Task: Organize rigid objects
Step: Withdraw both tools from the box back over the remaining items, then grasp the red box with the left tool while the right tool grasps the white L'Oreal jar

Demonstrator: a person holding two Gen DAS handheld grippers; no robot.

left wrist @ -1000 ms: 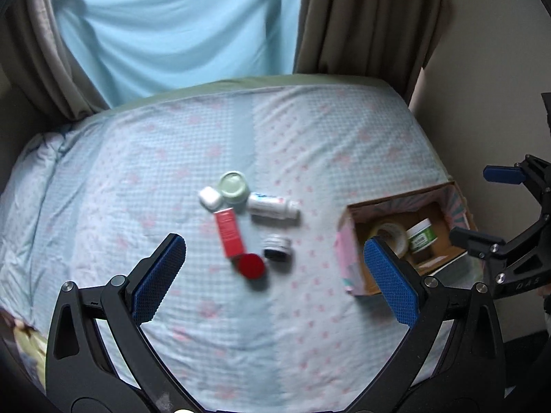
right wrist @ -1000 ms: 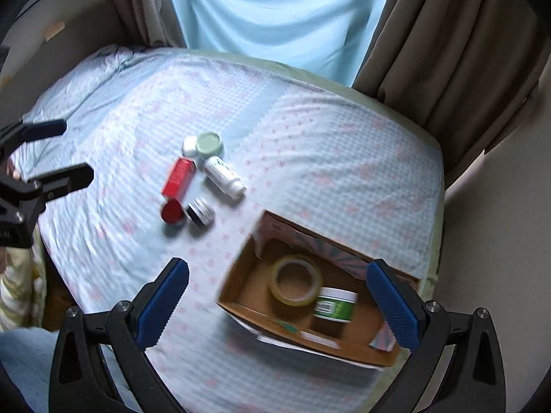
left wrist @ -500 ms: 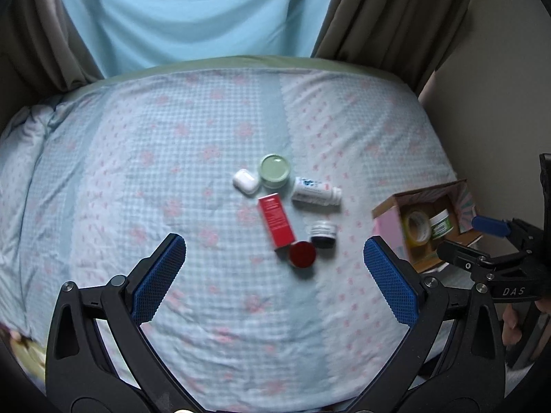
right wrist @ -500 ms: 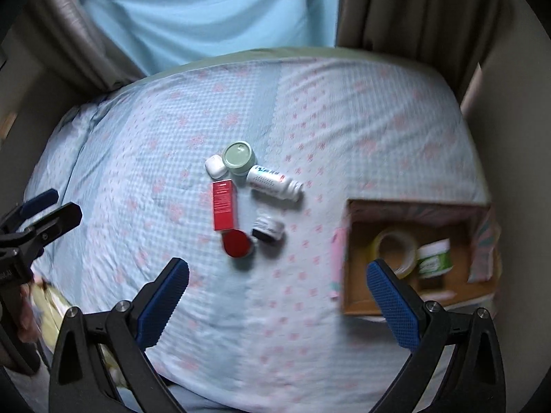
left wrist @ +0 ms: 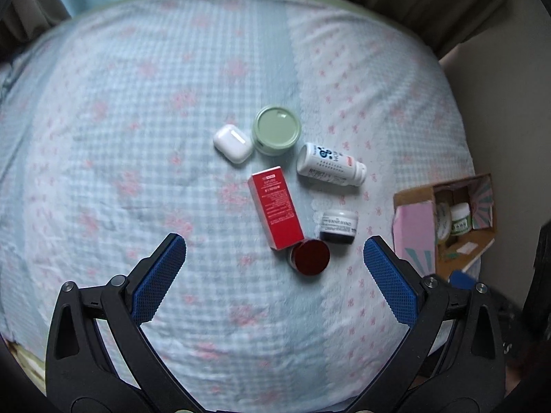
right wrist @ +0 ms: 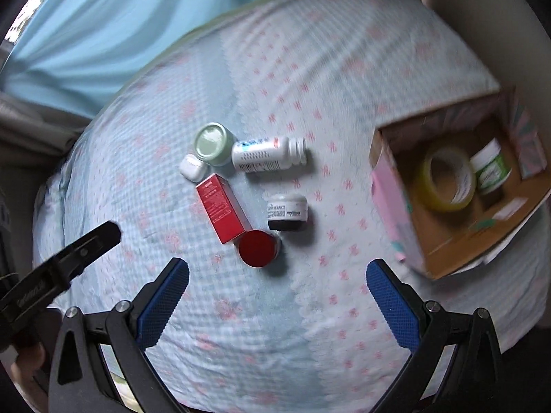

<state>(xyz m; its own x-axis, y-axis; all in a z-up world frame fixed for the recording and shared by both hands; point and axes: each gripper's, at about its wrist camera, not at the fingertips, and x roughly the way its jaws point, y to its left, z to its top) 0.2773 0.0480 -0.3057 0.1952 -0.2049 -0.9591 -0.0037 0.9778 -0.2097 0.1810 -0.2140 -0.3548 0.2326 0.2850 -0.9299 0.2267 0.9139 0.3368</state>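
Note:
Several small items lie clustered on the bed: a red box [left wrist: 276, 208] [right wrist: 223, 208], a red-lidded jar [left wrist: 309, 257] [right wrist: 257, 248], a black-and-white jar [left wrist: 338, 225] [right wrist: 288, 212], a white bottle on its side [left wrist: 329, 164] [right wrist: 267, 154], a green-lidded jar [left wrist: 276, 130] [right wrist: 212, 143] and a white earbud case [left wrist: 233, 144] [right wrist: 193, 167]. My left gripper [left wrist: 274, 277] hangs open just short of the red jar. Open too, my right gripper [right wrist: 277, 290] hovers near the same jar. Neither holds anything.
An open cardboard box [left wrist: 413, 196] [right wrist: 427, 232] sits at the bed's right edge, holding a tape roll [right wrist: 446, 179] and a green-labelled jar [right wrist: 490, 167]. Curtains [left wrist: 427, 3] and a blue sheet [right wrist: 113, 24] hang behind. The left gripper's finger [right wrist: 74, 253] shows at left.
Both grippers have come down and closer to the cluster. The right gripper has swung left from over the cardboard box toward the red jar. No object has moved.

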